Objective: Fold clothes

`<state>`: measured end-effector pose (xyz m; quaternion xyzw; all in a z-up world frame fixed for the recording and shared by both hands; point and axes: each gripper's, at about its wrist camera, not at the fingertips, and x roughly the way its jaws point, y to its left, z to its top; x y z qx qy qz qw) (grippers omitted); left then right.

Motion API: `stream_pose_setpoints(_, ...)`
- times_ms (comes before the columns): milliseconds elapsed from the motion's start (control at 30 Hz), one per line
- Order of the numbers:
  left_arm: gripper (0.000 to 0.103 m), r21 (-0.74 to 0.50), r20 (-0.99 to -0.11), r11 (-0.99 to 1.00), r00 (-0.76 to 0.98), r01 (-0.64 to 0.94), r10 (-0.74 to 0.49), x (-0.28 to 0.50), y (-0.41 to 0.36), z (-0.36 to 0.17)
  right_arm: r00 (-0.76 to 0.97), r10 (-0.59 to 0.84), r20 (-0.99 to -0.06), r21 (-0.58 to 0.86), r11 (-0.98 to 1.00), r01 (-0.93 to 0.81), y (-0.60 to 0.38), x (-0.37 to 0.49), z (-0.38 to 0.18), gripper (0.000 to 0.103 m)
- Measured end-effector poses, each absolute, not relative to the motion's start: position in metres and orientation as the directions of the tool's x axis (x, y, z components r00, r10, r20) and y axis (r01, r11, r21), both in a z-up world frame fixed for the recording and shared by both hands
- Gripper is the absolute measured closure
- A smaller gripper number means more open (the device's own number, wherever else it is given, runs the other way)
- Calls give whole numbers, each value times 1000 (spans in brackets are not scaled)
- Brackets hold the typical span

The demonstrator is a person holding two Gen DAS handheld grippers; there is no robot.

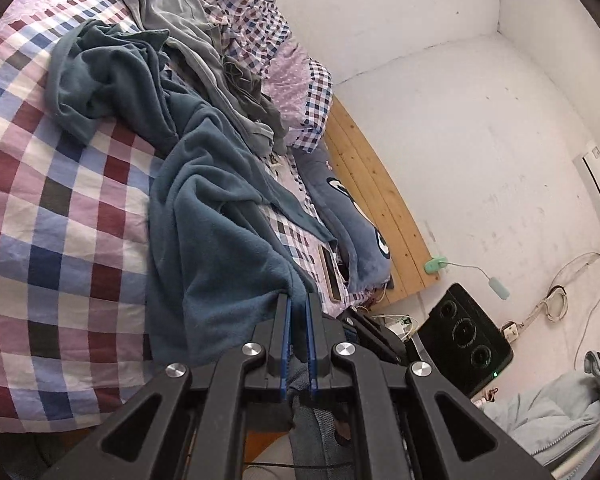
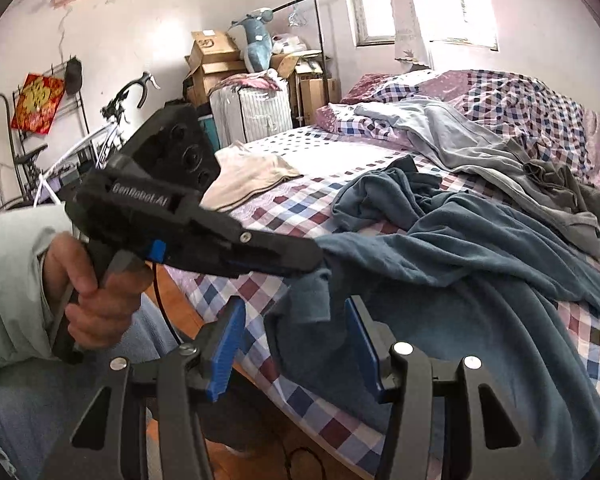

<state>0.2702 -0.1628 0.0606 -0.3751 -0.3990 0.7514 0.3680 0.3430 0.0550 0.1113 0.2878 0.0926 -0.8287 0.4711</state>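
Left claw (image 1: 299, 330): closed on an edge of the blue fleece garment (image 1: 220, 216), the cloth pinched between its blue pads at the near side of the bed (image 1: 40, 200).
Fleece garment: lies crumpled across the checked bed, one end trailing over the near edge, sleeves bunched toward the middle.
Handling: soft, limp, thick pile; likely light and not slippery, but it will sag and drag, not hold a shape.
Where to hold: judged best at corners or a hem, two points well apart, so it hangs flat.
Right claw (image 2: 296, 344): fingers spread wide, holding nothing, the hanging fleece edge between them.
Grey garment (image 2: 480, 148): rumpled beyond the fleece, near the pillows.
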Motion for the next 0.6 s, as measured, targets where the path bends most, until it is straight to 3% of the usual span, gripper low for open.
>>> stream_pose_setpoints(133, 97, -877, -268, -408, -446, -253, 854, 270, -163, 60, -407, -723, -559, 111, -551, 827, 56, 339, 112, 54)
stream_pose_setpoints(333, 97, -880, -266, -403, -443, -252, 856, 271, -162, 58, -442, -687, -576, -5, -538, 843, 39, 347, 108, 78)
stream_pose_setpoints(400, 97, -880, -265, -402, -442, -252, 857, 271, -162, 58, -459, -670, -584, -35, -544, 838, 36, 347, 105, 93)
stream_pose_setpoints(500, 93, -883, -268, -402, -443, -242, 855, 269, -162, 56, -472, -647, -599, -39, -565, 824, 37, 340, 103, 97)
stream_pose_setpoints(533, 77, -885, -270, -402, -446, -233, 853, 267, -162, 55, -471, -645, -602, -33, -569, 822, 39, 337, 102, 98)
stream_pose_setpoints(567, 52, -887, -273, -403, -448, -225, 851, 266, -162, 54, -471, -645, -602, -22, -576, 817, 42, 335, 103, 98)
stream_pose_setpoints(600, 44, -889, -276, -404, -451, -217, 849, 264, -162, 53, -473, -644, -601, -10, -586, 810, 45, 332, 103, 98)
